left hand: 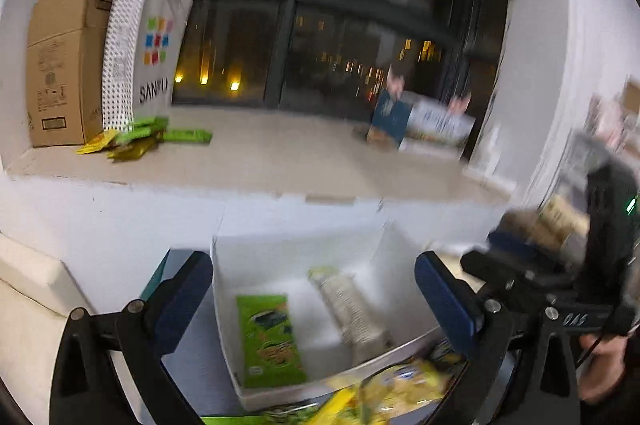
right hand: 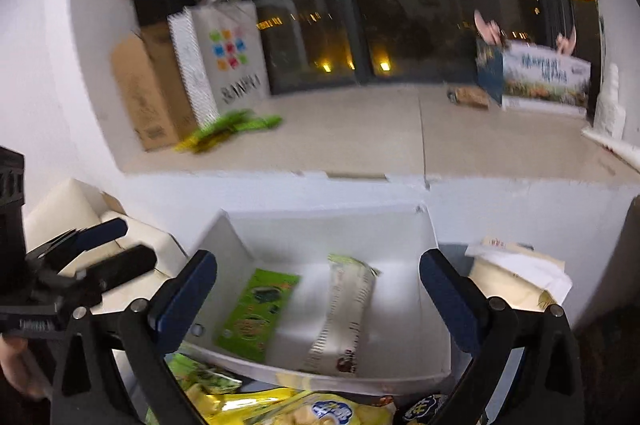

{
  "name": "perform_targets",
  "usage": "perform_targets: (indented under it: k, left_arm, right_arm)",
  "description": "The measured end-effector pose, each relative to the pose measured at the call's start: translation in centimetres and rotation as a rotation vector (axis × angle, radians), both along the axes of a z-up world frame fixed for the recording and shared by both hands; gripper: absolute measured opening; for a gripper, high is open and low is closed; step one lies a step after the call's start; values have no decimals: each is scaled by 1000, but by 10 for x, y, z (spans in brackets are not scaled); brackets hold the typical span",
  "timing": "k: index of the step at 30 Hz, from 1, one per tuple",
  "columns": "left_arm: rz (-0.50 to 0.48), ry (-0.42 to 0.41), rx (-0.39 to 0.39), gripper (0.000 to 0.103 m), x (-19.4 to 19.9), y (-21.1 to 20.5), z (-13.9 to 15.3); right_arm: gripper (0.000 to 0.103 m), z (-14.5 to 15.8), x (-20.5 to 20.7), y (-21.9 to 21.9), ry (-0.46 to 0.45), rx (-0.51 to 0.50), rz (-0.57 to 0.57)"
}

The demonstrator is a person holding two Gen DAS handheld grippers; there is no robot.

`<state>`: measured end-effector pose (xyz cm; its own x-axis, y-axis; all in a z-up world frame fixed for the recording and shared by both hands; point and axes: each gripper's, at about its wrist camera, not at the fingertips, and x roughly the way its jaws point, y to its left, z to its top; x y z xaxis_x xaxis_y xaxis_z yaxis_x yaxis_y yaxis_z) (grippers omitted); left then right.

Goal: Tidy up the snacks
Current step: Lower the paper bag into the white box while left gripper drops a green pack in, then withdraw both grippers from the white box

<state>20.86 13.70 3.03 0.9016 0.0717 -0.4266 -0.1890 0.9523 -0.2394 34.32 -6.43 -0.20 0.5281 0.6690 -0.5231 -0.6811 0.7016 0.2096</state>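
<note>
Beige window ledge (left hand: pixel 280 161), night outside

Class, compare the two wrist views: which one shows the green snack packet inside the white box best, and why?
The right wrist view: the green snack packet lies fully visible and fairly sharp on the floor of the white box. In the left wrist view the packet is also whole, but blurrier.
</note>
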Motion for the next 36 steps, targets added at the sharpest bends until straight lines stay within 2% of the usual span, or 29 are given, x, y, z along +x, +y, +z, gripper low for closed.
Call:
perform_targets:
  k: [2, 4, 6, 9, 14, 19, 23, 26, 30, 33, 36]
  left_arm:
    - [-8, -33, -45, 103, -19, 1, 9]
    - [-66, -16, -80, 103, -36, -3, 16]
    - [-101, -8, -41, 103, -55, -12, 22]
    - [-100, -35, 49, 103, -83, -30, 27]
    - [-146, -63, 32, 103, -133, -50, 18]
    - [-151, -72, -4, 103, -178, -61, -3]
    - [-152, -60, -27, 103, -203, -68, -17]
    - [-167, -48, -19, 103, -216, -76, -23]
    - [-170, -37, -14, 103, -223, -82, -25]
    - [-175, -56, -5, 103, -228, -87, -21]
    - [-172, -68, 7, 103, -231, -88, -17]
  right_arm:
    - [103, 11, -12, -10, -15, 29, 20]
    - [103, 20, -21, -17, -8, 37, 60]
    - [103, 28, -34, -29, 12, 48, 92]
    - [103, 44, -62, -49, -33, 99, 107]
    - [103, 57, -111, -84, -111, 177, 105]
    - [103, 46, -161, -116, -142, 196, 115]
    - [103, 30, -203, -139, -193, 153, 86]
    - [103, 15, -226, -157, -176, 156, 67]
    - [103, -1, -237, -169, -121, 139, 58]
    - [103, -5, -241, -172, -134, 101, 25]
    - [103, -6, -242, -173, -126, 113, 35]
